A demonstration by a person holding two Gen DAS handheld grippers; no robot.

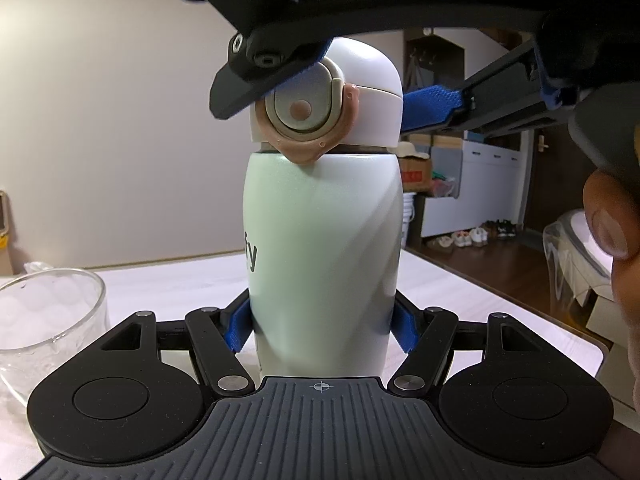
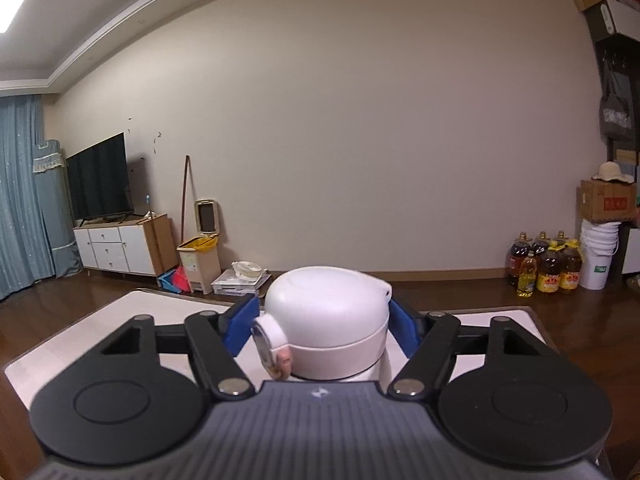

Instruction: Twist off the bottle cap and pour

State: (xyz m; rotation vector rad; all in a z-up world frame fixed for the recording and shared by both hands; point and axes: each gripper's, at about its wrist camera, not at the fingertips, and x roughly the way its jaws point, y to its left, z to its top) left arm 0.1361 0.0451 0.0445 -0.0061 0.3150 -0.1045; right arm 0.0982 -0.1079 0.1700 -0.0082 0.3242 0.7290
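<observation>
Two claws on one bottle. Worktop (image 1: 460, 292) is white, set in a room with a wood floor; bottle (image 1: 324, 248) stands upright above it, pale green body, white cap (image 1: 360, 80) on top, dark ring showing at the seam between them.

Left claw (image 1: 322, 330) pinches the bottle low on the body, blue pads (image 1: 236, 330) pressed on both sides. Whether the base touches the worktop is hidden by the claw body.

Right claw (image 2: 322, 322) comes in from the upper right in the left wrist view and straddles the cap, one blue pad on each flank. Its pads (image 2: 240, 322) sit against the cap sides in its own view; grip looks closed on the cap. Cap sits level.

Glass (image 1: 48, 320) stands on the worktop just left of the bottle, clear, rim up, apart from it.

Cap has a round button (image 1: 302, 108) with a tan latch ring facing the left camera. A thumb (image 1: 608, 216) shows at that view's right edge.
</observation>
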